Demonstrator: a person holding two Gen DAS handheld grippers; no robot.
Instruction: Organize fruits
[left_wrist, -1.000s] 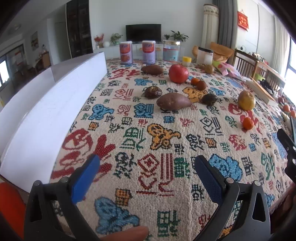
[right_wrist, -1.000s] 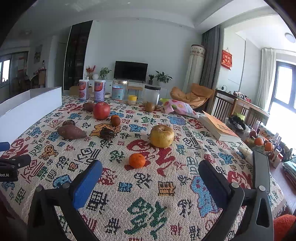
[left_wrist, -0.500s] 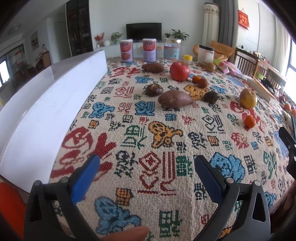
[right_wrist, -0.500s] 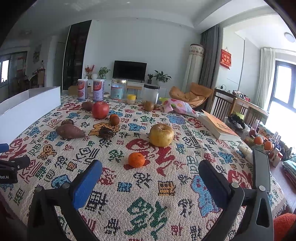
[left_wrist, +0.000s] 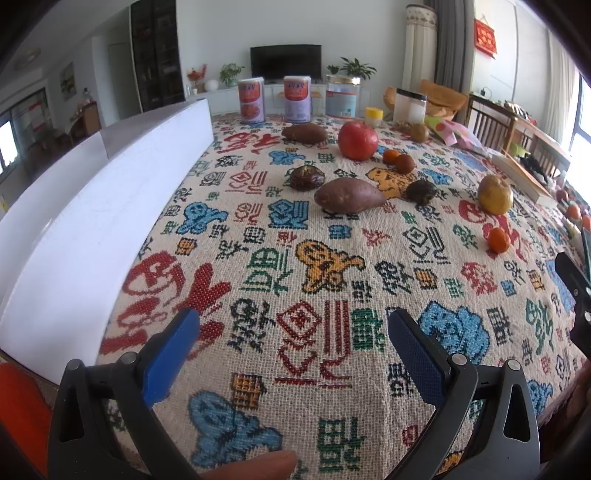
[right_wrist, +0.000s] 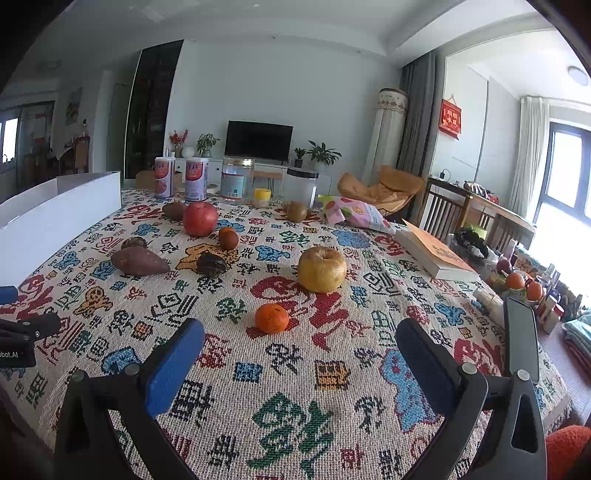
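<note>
Fruit lies scattered on a patterned tablecloth (left_wrist: 280, 266). A small orange (right_wrist: 272, 318) sits just ahead of my right gripper (right_wrist: 299, 350), which is open and empty. Behind it is a yellow apple (right_wrist: 322, 269). A red apple (right_wrist: 200, 218), a sweet potato (right_wrist: 138, 261) and several dark fruits lie further left. My left gripper (left_wrist: 293, 341) is open and empty over the cloth's near edge. In the left wrist view the sweet potato (left_wrist: 349, 196), red apple (left_wrist: 357, 140) and orange (left_wrist: 498, 240) lie far ahead.
A white box (left_wrist: 92, 221) stands along the table's left side. Cans (left_wrist: 251, 100), a jar (left_wrist: 341, 96) and a clear container (left_wrist: 410, 106) line the far edge. A book (right_wrist: 436, 254) and a snack bag (right_wrist: 354, 216) lie at the right.
Both grippers have eased slightly forward over the cloth. Nothing was taken hold of or let go.
</note>
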